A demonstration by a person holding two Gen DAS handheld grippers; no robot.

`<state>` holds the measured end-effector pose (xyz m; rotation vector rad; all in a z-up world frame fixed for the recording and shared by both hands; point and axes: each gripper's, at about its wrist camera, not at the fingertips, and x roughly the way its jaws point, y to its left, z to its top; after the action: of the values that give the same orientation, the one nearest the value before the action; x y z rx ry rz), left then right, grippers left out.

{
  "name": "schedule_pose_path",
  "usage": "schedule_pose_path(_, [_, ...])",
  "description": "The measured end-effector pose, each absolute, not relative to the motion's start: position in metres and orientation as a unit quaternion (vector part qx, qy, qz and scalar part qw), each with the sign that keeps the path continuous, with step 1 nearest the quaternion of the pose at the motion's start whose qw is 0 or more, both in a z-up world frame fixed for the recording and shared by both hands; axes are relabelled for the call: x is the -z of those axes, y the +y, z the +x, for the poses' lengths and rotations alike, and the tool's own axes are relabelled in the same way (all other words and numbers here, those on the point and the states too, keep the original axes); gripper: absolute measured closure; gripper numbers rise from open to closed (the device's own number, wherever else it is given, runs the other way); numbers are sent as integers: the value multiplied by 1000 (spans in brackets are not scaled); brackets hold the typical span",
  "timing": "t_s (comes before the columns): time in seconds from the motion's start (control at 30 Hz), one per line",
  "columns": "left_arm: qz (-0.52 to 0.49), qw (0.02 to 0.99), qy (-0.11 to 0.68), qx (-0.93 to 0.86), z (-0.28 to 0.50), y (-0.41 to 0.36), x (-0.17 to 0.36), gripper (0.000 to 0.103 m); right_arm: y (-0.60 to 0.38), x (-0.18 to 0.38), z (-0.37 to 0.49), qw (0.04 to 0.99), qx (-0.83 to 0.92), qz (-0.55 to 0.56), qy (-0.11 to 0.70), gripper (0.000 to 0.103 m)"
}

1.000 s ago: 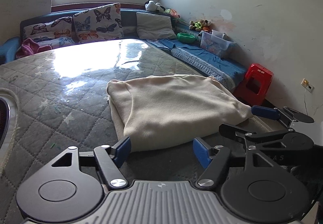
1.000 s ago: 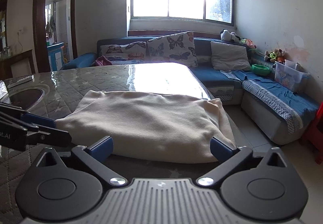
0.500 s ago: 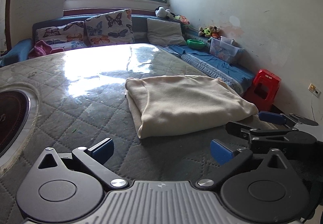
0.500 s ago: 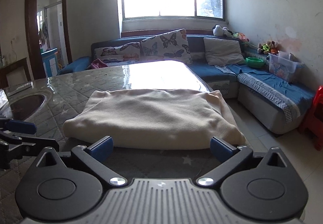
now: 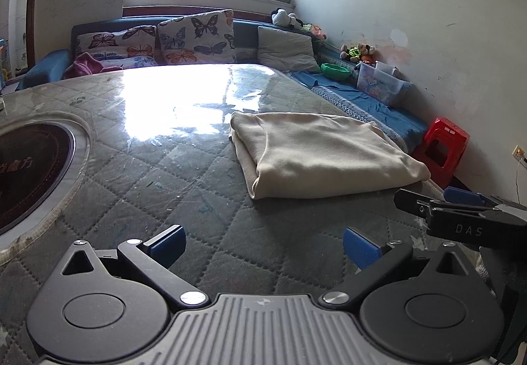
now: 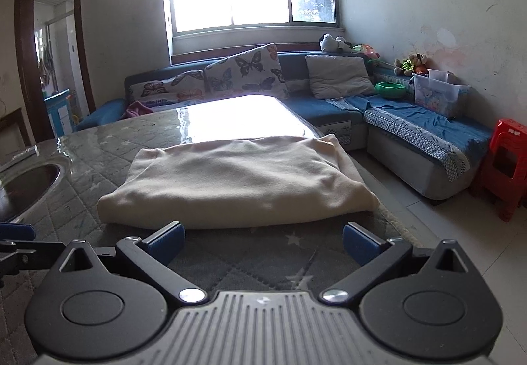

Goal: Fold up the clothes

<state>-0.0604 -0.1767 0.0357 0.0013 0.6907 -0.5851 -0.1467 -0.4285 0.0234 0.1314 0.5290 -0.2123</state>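
We hold the left hand-held gripper [image 5: 262, 241] and the right hand-held gripper [image 6: 262, 238] spread wide and empty, both just short of the cream garment [image 6: 237, 180]. It lies folded on the desk [image 5: 138, 167], near its right edge. To finish well, we judge, both should draw straight back without snagging the near fold.

Left gripper [image 5: 263, 241]: black linkage arms, blue pads on the fingers [image 5: 166, 241], silver screws at the pivots, ribbed grey body at bottom centre. Right gripper [image 6: 263, 238]: same build; white letters "DAS" on its side, at right in the left view.
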Motion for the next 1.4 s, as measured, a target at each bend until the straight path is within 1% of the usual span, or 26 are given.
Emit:
schedule_pose_path(0.47, [5,902,340,267,-72,-169,-33,0,-417,-21,-154,954,100,52,276,0])
schedule_pose_path(1.4, [32,896,344,280,-92,-184,-29,0,-411,-16,-170,956,95,58,273,0])
